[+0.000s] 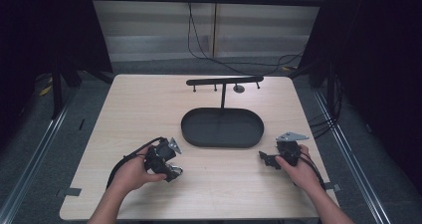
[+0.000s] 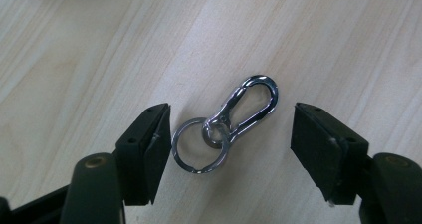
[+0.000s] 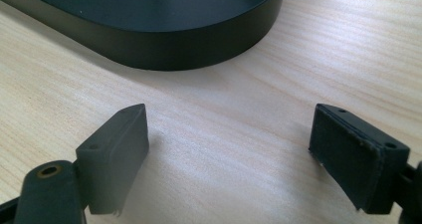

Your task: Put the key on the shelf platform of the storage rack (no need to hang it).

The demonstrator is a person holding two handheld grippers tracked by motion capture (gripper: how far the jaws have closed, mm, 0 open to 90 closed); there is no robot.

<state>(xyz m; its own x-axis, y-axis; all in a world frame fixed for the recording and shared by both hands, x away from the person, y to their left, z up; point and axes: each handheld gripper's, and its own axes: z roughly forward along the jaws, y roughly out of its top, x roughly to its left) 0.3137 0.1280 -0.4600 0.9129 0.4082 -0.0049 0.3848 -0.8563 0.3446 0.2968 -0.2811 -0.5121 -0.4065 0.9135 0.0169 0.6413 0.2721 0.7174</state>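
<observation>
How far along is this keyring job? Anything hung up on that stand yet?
Nothing is done yet: the stand has bare pegs and its tray holds nothing. In hand: the left gripper straddles the keyring on the table, jaws not pressing it. Left, probably: grip, lift, hang it. The right gripper waits open.

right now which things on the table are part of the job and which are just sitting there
In the job:
- keyring clip, lying flat on the table between the open jaws
- left gripper, over the clip

Just there:
- black oval tray with its hanging stand
- right gripper, open over bare table
</observation>
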